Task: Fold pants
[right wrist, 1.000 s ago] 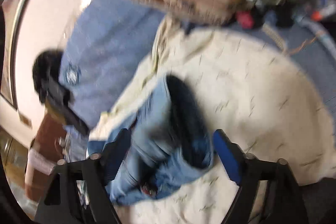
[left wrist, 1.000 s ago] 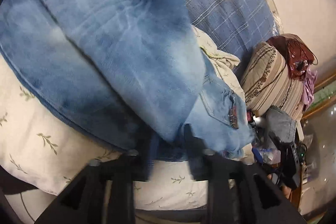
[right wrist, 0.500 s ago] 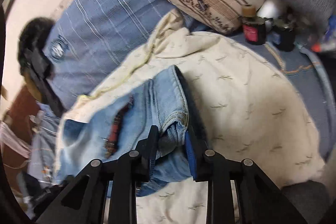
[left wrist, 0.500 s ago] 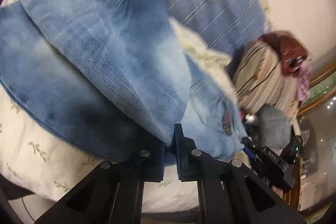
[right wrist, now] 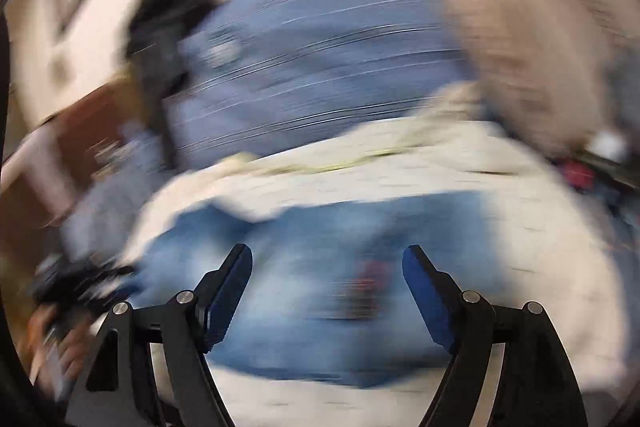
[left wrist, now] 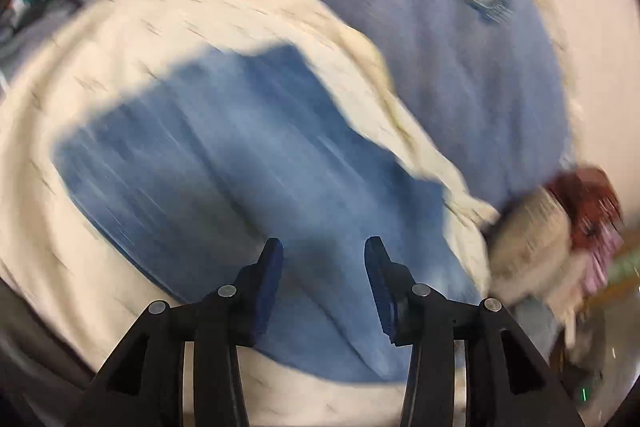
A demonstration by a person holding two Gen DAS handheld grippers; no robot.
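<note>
Left gripper hangs above the pants, jaws parted and opening, nothing pinched — the denim seen between the blue pads lies flat below them, not in their hold. Likely reason: the cloth has been let go so the fold can settle under its own weight on the cream blanket. In this view the pants make a compact dark-blue slab, roughly four-sided, with a long crease line running from the middle toward the near edge of the blanket; a layer seems to lie over another, though blur hides the seams. They sit in the middle of the blanket, cream cloth showing along the far edge and the left edge, and a striped blue bedcover beyond the blanket's far-right edge. Right gripper — jaws set wide and opening, empty as well, pads clear of the fabric. From this side the pants read paler, a washed light blue, with a smeared reddish patch near the right pad, perhaps a label; too blurred to tell. Both views are heavily streaked, so fine detail is lost. Judging by the flat stacked shape, one fold looks done; whether another is needed I cannot tell. A tan striped pillow lies past the blanket's far-right corner, well apart from the pants.
</note>
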